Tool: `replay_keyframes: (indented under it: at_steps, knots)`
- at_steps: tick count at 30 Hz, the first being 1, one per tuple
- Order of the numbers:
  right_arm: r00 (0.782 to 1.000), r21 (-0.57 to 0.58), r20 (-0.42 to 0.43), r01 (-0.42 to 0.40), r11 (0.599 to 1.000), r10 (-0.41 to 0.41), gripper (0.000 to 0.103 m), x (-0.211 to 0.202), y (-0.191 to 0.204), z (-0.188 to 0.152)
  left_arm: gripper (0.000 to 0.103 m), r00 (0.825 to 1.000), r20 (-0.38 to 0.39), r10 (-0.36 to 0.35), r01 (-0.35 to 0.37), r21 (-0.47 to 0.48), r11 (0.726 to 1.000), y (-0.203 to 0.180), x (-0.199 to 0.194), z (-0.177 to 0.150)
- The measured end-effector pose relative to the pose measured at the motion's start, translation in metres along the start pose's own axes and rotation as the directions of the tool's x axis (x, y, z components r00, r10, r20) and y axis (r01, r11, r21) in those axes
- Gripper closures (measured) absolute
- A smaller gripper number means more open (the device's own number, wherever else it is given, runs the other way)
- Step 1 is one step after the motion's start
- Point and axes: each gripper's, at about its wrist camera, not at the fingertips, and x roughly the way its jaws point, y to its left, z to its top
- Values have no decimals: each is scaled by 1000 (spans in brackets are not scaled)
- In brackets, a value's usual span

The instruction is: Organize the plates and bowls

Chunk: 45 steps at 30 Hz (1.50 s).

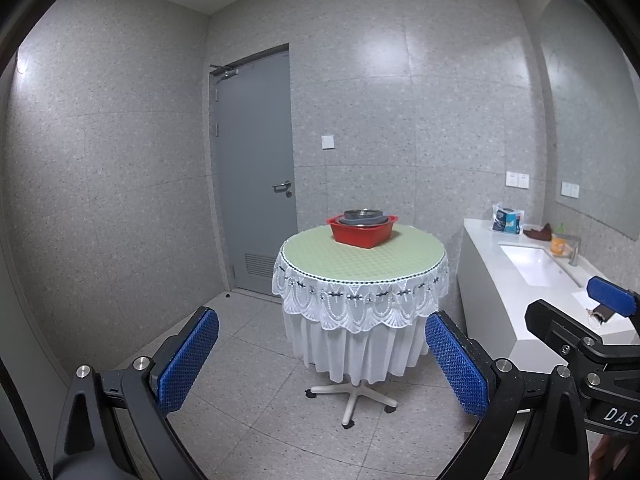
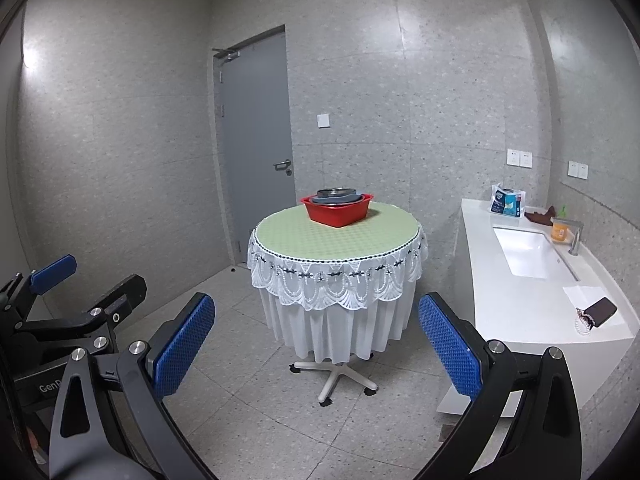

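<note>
Left wrist view shows us well back from the round table (image 1: 362, 256), straight ahead of both tongs, left (image 1: 322, 364) and right (image 2: 316, 348), each spread wide and empty. We should approach squarely toward the red basin (image 1: 362, 232) holding stacked bowls (image 1: 362, 216), clearing the sink counter (image 2: 480, 240) alongside.

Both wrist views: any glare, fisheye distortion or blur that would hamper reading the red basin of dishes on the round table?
Left wrist view: light glare on the speckled wall tiles only; fisheye bends the grey door; the red plastic basin is small but sharp. Right wrist view: same wall glare, curved white sink counter, red plastic basin evenly lit, contents partly hidden by its rim.
</note>
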Motion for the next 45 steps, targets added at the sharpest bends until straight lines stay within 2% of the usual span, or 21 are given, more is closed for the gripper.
replay_keyframes:
  at_steps: [45]
  knots:
    - [1000,26,11,22,999,-22,0,-11,-12,-2,1,999,29,-25,24,24,999,11,8,-14]
